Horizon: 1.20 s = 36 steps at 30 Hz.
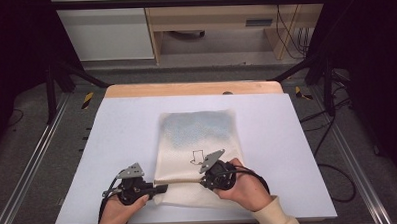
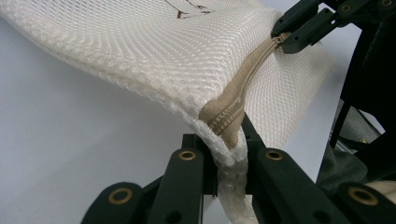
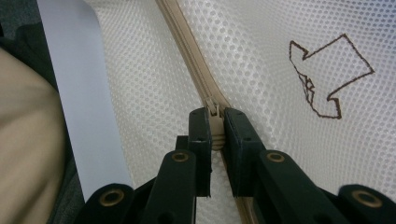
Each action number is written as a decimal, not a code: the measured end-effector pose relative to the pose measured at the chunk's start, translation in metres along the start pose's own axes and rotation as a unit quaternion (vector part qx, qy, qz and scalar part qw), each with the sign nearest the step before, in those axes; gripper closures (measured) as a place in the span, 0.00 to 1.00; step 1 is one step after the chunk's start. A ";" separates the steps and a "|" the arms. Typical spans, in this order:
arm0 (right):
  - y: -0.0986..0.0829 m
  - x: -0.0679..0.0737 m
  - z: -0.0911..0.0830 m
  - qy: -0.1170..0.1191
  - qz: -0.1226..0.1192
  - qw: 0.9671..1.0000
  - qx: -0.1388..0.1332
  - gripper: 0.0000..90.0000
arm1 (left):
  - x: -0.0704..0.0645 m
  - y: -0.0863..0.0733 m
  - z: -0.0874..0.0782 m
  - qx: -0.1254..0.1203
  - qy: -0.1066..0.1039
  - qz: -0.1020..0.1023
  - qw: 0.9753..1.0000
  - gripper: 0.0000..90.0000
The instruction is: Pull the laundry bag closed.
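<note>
Both forearms come in from the near edge of the table, hands low and close together; the left hand (image 1: 121,209) wraps the left gripper (image 1: 160,188), which points sideways toward the right, while the right hand (image 1: 244,186) holds the right gripper (image 1: 203,181) pointing back toward the left, its wrist bent inward and a cream sleeve (image 1: 276,215) showing at the cuff.

The work lies on a pale grey rectangular table mat (image 1: 122,139) over a light wooden tabletop (image 1: 190,88); black frame posts and trailing cables stand well off to either side; nothing lies between the grippers and the bag.

A cream-white mesh zip bag (image 1: 197,142), with a bluish patch showing through its far half and a small brown outlined arrow mark (image 3: 327,77), lies flat near the middle of the mat, its near edge between the two grippers; the left gripper (image 2: 229,154) is clenched on the bag's near corner at the end of the beige zipper tape (image 2: 243,88), lifting that corner off the mat; the right gripper (image 3: 215,128) is clamped on the beige zipper pull (image 3: 214,122), partway along the zipper line.
</note>
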State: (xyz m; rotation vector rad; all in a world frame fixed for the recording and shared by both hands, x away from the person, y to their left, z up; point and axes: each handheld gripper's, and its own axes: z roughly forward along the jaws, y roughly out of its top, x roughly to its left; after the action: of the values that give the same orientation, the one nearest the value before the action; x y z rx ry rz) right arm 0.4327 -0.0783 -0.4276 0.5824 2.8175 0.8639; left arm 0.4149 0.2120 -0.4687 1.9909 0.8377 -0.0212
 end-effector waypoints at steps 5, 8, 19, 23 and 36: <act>-0.008 -0.003 -0.007 -0.007 0.010 1.000 -0.006 0.91 | 0.001 0.000 -0.001 -0.002 0.000 -0.002 1.000 0.93; -0.012 -0.004 -0.010 -0.010 0.017 1.000 -0.010 0.91 | 0.000 0.000 -0.001 -0.001 0.001 -0.003 1.000 0.93; -0.017 -0.006 -0.013 -0.009 0.022 1.000 -0.013 0.91 | 0.001 0.000 -0.001 -0.002 0.001 0.000 1.000 0.93; -0.020 -0.008 -0.014 -0.009 0.025 1.000 -0.010 0.91 | 0.000 0.000 -0.002 -0.002 0.001 0.000 1.000 0.93; -0.028 -0.008 -0.018 -0.014 0.036 0.999 -0.009 0.91 | 0.001 0.001 -0.002 -0.003 0.005 0.001 1.000 0.93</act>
State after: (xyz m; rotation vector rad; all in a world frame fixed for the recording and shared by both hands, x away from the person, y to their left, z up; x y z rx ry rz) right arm 0.4268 -0.1123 -0.4280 0.6914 2.7770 0.8844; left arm 0.4152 0.2143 -0.4672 1.9883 0.8414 -0.0076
